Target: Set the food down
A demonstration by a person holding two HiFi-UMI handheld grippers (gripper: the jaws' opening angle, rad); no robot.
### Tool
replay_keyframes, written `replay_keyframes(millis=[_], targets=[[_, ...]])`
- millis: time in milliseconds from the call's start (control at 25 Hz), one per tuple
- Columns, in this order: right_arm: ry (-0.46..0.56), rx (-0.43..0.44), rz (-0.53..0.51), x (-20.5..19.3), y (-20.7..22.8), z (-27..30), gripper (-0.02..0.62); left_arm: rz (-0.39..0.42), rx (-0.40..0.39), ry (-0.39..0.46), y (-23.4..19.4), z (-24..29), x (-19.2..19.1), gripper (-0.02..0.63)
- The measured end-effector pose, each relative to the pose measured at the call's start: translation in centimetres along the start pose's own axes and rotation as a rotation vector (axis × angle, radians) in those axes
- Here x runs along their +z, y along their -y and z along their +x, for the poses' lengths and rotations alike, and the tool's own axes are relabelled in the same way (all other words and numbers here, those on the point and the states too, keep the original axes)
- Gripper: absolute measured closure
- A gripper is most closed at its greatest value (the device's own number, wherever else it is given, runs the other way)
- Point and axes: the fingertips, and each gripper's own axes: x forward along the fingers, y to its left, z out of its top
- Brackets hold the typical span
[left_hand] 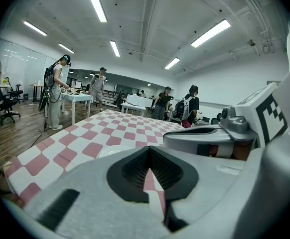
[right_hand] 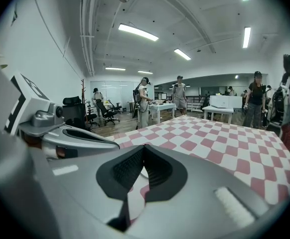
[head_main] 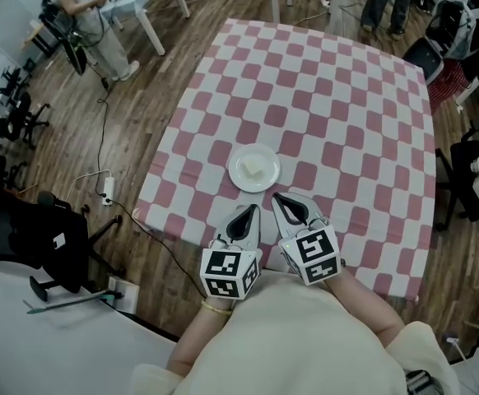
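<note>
ok so: pale cream square food block [head_main: 255, 168] already sitting on small round white plate [head_main: 238, 178], toward 6 o'clock side of pink-and-white checked table [head_main: 346, 97]. left tool [head_main: 244, 219] and right tool [head_main: 291, 211] both pressed together, nothing pinched, just at plate's 6 o'clock. block looks soft, light, crumbly imo. safer to pinch plate rim at 6 o'clock, not food.

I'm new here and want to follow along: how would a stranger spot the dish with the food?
Find the table with the pink-and-white checked cloth. Near the person's side, just ahead of the closed left claw and right claw, sits a small round white plate holding a pale lump of food. It is the only dish on the cloth.
</note>
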Motion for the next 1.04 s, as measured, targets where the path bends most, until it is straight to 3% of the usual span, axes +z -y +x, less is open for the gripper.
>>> replay_keyframes(millis=[1040], targets=[[0.026, -0.021, 0.032, -0.28, 0.43, -0.78, 0.589, 0.04, -0.012, 0.005, 0.91, -0.07, 0.15, 0.606]])
